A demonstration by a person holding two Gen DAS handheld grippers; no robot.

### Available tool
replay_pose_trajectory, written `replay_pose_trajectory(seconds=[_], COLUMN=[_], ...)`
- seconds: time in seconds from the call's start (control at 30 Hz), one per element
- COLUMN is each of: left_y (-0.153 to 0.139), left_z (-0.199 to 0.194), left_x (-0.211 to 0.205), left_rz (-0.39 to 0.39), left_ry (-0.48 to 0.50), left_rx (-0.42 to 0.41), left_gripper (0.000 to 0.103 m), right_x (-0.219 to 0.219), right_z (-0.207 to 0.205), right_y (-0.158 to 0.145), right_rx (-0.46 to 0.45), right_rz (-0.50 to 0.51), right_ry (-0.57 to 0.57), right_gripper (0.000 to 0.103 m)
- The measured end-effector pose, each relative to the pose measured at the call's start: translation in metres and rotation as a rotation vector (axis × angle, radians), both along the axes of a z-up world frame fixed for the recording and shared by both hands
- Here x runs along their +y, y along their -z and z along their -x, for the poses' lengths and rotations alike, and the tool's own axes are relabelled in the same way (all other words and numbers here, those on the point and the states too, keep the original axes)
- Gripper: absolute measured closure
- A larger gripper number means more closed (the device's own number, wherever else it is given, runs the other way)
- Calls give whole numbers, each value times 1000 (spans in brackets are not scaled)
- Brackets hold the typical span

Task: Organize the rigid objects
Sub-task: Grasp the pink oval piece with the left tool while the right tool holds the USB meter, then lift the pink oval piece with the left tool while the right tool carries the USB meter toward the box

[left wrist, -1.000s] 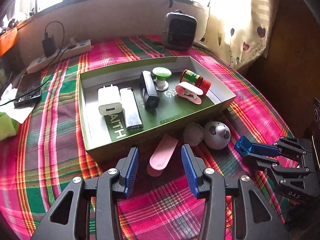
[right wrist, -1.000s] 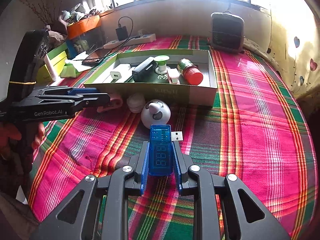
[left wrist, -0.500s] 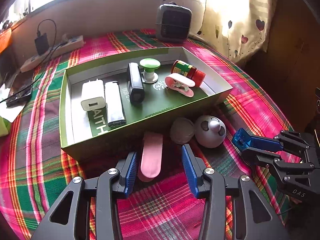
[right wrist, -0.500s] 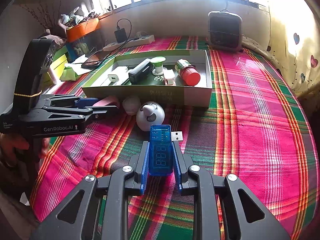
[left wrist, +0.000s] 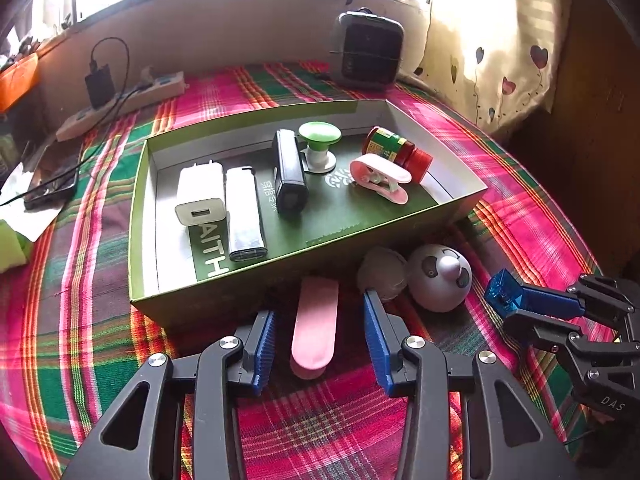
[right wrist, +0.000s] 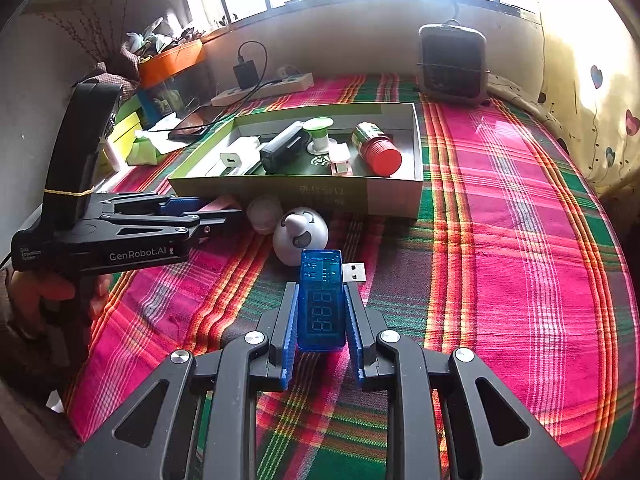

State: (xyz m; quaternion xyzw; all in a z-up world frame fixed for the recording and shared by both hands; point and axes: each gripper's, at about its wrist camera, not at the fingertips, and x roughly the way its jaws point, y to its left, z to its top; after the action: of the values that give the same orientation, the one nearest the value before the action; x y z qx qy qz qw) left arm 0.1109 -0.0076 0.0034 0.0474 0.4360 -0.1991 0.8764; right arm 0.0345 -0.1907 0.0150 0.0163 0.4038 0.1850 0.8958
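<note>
A green box (left wrist: 140, 208) on the plaid cloth holds a white charger (left wrist: 200, 196), a silver lighter (left wrist: 244, 216), a black block (left wrist: 288, 172), a green-topped reel (left wrist: 318, 146), a pink clip (left wrist: 378, 178) and a red-capped bottle (left wrist: 398, 152). My left gripper (left wrist: 318, 334) is open with its fingers on either side of a flat pink piece (left wrist: 314, 320) lying in front of the box. My right gripper (right wrist: 322, 308) is shut on a blue USB meter (right wrist: 322, 300), held above the cloth; it shows in the left wrist view (left wrist: 504, 292).
A grey ball (left wrist: 382, 272) and a white round toy (left wrist: 440, 278) lie beside the pink piece, against the box front. A small heater (left wrist: 370, 52) stands behind the box. A power strip (left wrist: 124, 100) and a phone (left wrist: 50, 182) lie at the left.
My left gripper moved forward, so the pink piece now lies between its open fingers. My right gripper still holds the blue USB meter and shifted only slightly.
</note>
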Motion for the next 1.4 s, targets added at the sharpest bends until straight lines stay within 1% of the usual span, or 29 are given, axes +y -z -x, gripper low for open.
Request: replay_pose_trajectory(seconds=[0.17, 0.3, 0.57, 1.27, 1.4], left_y=[0, 0, 1, -1, -6], left_z=[0, -1, -3, 0, 4], left_x=[1, 3, 7, 11, 12], left_rz=[-5, -19, -17, 6, 15], left_ry=[-9, -23, -38, -45, -45], left_rx=[-6, -12, -11, -2, -13], left_gripper=[69, 79, 86, 86, 86], right_x=[0, 0, 0, 2, 2], right_z=[-1, -1, -1, 1, 2], right_y=[1, 1, 1, 0, -3], right_rx=[5, 7, 7, -1, -10], right_rz=[-6, -8, -8, 7, 9], right_ry=[-6, -7, -7, -4, -5], right_gripper=[80, 80, 80, 80, 80])
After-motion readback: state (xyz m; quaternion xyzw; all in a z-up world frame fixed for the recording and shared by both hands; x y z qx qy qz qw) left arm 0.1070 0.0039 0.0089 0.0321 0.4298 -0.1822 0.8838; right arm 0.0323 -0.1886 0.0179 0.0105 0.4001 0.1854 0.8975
